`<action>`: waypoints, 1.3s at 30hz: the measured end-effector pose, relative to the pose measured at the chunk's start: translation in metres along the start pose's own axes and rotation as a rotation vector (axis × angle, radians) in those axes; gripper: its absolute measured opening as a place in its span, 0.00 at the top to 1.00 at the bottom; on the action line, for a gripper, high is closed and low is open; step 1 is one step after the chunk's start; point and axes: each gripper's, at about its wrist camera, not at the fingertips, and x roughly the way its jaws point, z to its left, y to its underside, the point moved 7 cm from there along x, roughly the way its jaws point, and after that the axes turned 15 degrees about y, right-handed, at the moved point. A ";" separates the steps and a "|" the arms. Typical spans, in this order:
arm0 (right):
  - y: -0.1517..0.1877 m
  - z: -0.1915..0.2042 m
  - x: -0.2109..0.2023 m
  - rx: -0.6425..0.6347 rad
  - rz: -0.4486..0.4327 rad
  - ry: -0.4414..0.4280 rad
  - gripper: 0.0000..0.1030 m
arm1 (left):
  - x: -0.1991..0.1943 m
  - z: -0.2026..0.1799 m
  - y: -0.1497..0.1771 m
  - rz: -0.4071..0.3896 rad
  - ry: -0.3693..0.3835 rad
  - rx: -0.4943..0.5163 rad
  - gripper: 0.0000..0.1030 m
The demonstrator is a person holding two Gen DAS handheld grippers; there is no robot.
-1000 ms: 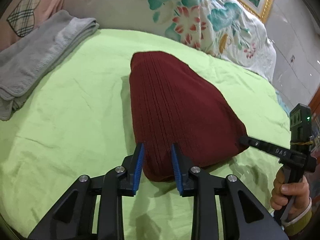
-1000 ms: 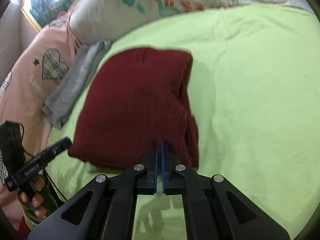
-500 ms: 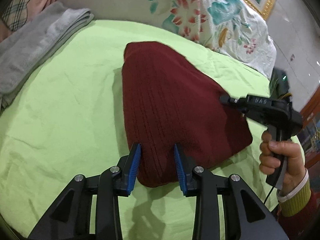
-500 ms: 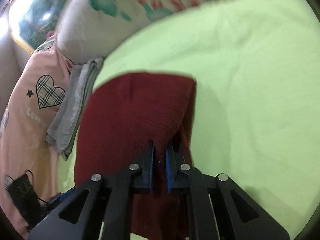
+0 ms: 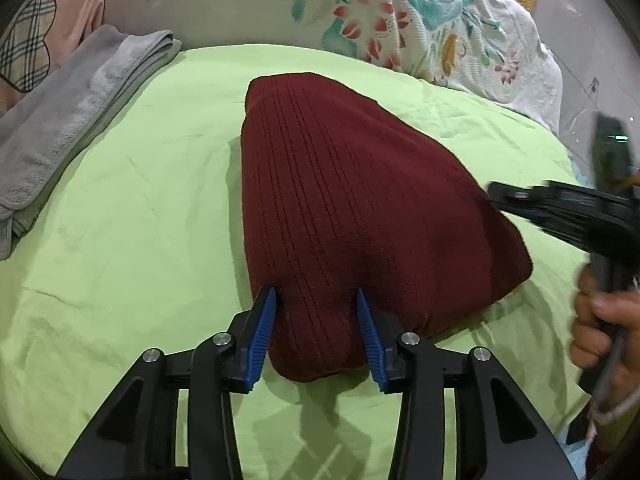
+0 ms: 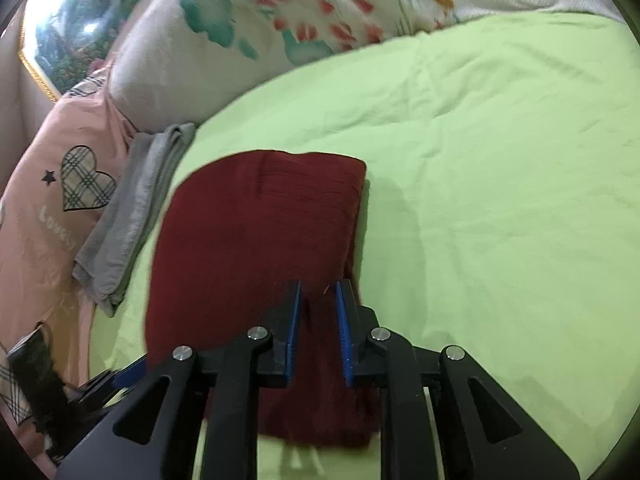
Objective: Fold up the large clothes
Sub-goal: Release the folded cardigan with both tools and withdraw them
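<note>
A folded dark red ribbed knit sweater (image 5: 352, 216) lay on the light green bedsheet (image 5: 132, 216), in the middle of the bed. The left gripper (image 5: 316, 322), black with blue finger pads (image 5: 262, 336), sat at the sweater's near corner with its jaws spread to either side of the bunched knit. The right gripper (image 6: 318, 330) hovered over the sweater's near right edge, jaws parted with a narrower gap and dark red fabric showing between them; in the left wrist view it appeared blurred at the right, held in the person's hand (image 5: 600, 328). A folded grey towel (image 5: 68, 128) lay at the far left beside a pink pillow with a plaid heart (image 6: 60, 208), and a floral quilt (image 5: 400, 20) was piled along the far side.
</note>
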 end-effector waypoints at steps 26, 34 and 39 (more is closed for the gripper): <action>0.114 0.008 -0.074 -0.201 0.010 0.022 0.32 | -0.069 0.019 0.069 -0.008 -0.074 -0.089 0.25; 0.136 0.010 -0.073 -0.264 0.034 0.047 0.26 | -0.068 0.021 0.100 0.067 -0.136 -0.091 0.24; 0.139 0.012 -0.075 -0.285 0.031 0.058 0.25 | -0.071 0.014 0.096 0.070 -0.168 -0.073 0.24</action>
